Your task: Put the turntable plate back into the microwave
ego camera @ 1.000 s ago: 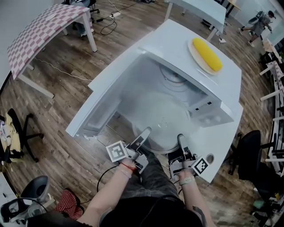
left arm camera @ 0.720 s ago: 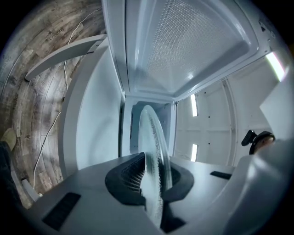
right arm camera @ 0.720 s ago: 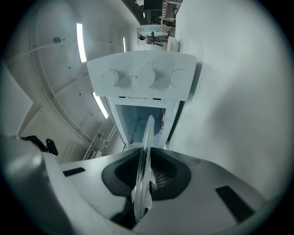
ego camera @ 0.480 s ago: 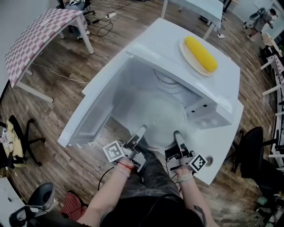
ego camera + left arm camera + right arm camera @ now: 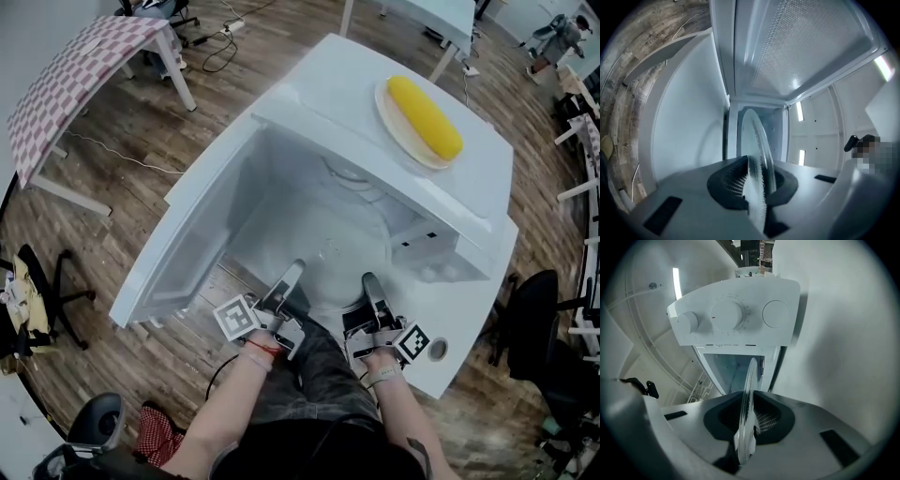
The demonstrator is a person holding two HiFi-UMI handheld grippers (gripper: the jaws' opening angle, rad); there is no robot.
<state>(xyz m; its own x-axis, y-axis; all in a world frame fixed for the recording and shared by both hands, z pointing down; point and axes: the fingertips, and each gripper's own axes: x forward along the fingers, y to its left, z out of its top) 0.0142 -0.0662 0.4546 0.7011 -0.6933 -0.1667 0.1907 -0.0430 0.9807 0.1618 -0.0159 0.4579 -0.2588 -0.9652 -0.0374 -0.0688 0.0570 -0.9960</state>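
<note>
Glass plate (image 5: pixel 339 262), seemingly partway inside microwave (image 5: pixel 323 94)

The microwave (image 5: pixel 328 94) is white all over, its cavity a duller grey-white. The turntable plate (image 5: pixel 342 258) is clear, colourless glass. At the far right, a bright yellow corn cob (image 5: pixel 425 117) lies on a cream plate (image 5: pixel 382 101). The left gripper (image 5: pixel 291 274) and right gripper (image 5: pixel 368 281) are grey, with black grid-textured pads (image 5: pixel 729 183) and black-and-white square markers. The floor (image 5: pixel 94 244) is brown wood planking. The table (image 5: pixel 75 70) at far left is checked pink and white.
</note>
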